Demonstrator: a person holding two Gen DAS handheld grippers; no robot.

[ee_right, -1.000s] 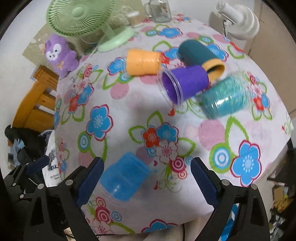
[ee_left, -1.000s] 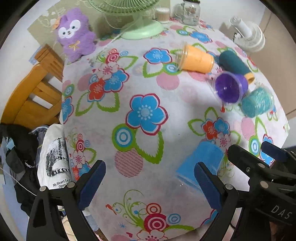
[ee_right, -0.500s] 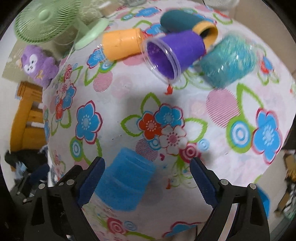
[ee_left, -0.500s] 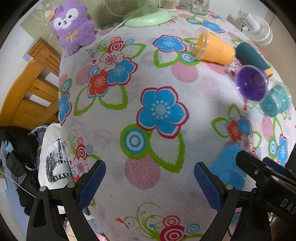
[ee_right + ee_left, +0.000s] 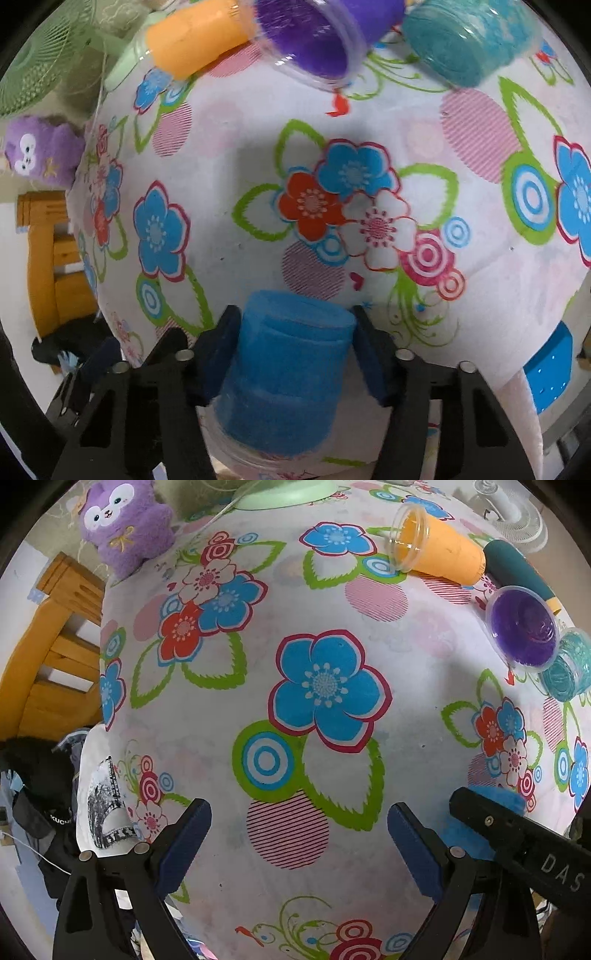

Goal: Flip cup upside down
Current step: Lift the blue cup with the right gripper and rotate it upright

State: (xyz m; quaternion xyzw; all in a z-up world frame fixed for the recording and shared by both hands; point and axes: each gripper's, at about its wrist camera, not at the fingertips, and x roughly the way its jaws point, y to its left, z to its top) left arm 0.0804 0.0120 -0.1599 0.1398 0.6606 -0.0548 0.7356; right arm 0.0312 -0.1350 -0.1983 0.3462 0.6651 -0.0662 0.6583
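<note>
A blue cup (image 5: 288,365) lies on its side on the flowered tablecloth (image 5: 369,166) near the front edge, base pointing away from the camera. My right gripper (image 5: 291,343) is shut on the blue cup, with a pad on each side of it. In the left wrist view only a strip of the blue cup (image 5: 461,834) shows behind the right gripper's arm. My left gripper (image 5: 295,842) is open and empty above the cloth, just left of the cup.
An orange cup (image 5: 439,554), a dark teal cup (image 5: 517,568), a purple cup (image 5: 524,627) and a glittery teal cup (image 5: 569,664) lie on their sides at the far right. A purple plush toy (image 5: 125,520) and a green fan base (image 5: 288,494) stand at the back. A wooden chair (image 5: 48,646) is left of the table.
My right gripper has moved forward over the blue cup and closed its jaws on it. My left gripper has moved forward and stayed open.
</note>
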